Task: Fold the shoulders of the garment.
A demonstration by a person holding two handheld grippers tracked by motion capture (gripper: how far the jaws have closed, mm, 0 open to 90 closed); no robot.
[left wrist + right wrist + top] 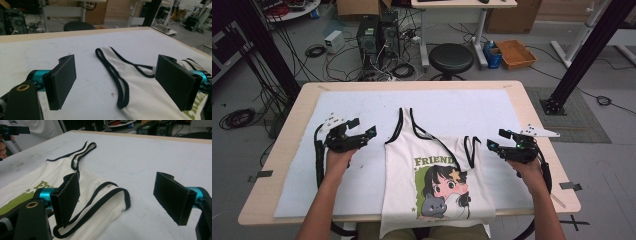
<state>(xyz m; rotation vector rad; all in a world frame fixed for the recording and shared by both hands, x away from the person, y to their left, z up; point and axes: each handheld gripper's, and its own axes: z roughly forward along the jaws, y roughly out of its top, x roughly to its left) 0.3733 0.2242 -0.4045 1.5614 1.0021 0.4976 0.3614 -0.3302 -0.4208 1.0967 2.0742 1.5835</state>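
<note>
A white tank top [437, 170] with black trim, green "FRIEND" lettering and a cartoon print lies flat on the white mat [337, 185]; its hem hangs over the near table edge. Its left strap [404, 120] lies stretched out, and its right strap [469, 147] is folded back on itself. My left gripper [364, 126] hovers just left of the top, open and holding nothing [116, 60], with the left strap loop [120, 85] ahead of it. My right gripper [495, 138] is just right of the folded strap, open and holding nothing [117, 178]; the strap loop [110, 197] lies by its left jaw.
The wooden table [532, 120] carries the mat. Behind it on the floor are a black stool [451, 57], computer towers [377, 35], loose cables [314, 50] and an orange crate [515, 53]. Black frame posts [584, 55] stand at both sides.
</note>
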